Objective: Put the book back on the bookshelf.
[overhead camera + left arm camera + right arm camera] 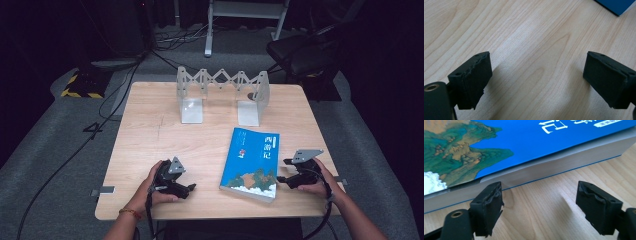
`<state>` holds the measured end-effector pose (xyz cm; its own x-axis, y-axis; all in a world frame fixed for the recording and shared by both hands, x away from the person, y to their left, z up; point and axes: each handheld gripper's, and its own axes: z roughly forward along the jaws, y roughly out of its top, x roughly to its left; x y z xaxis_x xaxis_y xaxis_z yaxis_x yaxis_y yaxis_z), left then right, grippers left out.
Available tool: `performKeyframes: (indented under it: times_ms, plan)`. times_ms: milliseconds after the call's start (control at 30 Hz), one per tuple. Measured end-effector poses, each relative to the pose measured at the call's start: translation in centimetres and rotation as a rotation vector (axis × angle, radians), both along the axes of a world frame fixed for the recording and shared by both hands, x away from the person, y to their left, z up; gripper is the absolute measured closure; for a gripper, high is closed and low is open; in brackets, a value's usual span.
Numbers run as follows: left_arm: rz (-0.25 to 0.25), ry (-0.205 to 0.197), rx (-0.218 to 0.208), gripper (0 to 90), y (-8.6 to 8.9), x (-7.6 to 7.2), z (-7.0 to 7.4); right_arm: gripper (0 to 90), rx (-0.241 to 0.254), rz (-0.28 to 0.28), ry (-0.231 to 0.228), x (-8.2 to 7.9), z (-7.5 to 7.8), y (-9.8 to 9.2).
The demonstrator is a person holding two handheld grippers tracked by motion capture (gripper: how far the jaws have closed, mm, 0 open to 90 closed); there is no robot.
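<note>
Blue book [251,164] laid flat on wooden table [150,135], right of centre toward near edge; cover printed with green-brown landscape, white clouds, white characters; pale page block seen from right gripper view. Near corner of book placed close to table's front edge. Bare wood left open between book and left gripper [191,188]. White folding bookend rack [223,95] stood at far side, well apart. Right gripper [283,170] held just beside book's right edge, jaws spread wide, nothing gripped. Left gripper jaws likewise spread wide over bare wood, empty
</note>
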<state>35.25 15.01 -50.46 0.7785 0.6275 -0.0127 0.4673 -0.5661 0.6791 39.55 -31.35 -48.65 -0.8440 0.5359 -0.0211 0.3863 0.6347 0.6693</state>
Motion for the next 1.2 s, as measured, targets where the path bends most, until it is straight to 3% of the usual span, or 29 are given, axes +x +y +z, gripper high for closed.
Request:
performKeyframes:
  times_ms: [67,233,400,567,933,1133,1200]
  plan:
    - [0.001,0.003,0.001,8.9,0.0,0.1,0.0,22.4,0.003,0.002,0.019,0.0,-0.2,-0.1]
    - [-0.005,0.003,0.003,8.9,-0.1,0.1,0.0,22.9,-0.024,0.021,-0.003,-0.2,-0.5,0.3]
    - [-0.008,0.004,0.003,8.9,-0.1,0.2,0.1,23.0,0.059,0.019,0.005,-0.3,0.2,-0.5]
    - [-0.007,0.004,0.004,8.9,-0.1,0.1,0.1,24.9,0.004,0.049,0.012,-0.5,-0.3,0.1]
    - [-0.005,0.01,0.01,8.9,-0.2,0.1,0.1,24.2,0.043,0.045,0.001,-0.6,0.2,-0.1]
    - [-0.013,0.014,0.01,11.0,-0.2,0.1,0.2,24.2,0.095,0.032,-0.005,-0.6,0.8,-0.3]
    - [-0.019,0.017,0.007,12.5,-0.3,0.1,0.3,24.2,0.089,0.034,-0.008,-0.7,0.9,-0.2]
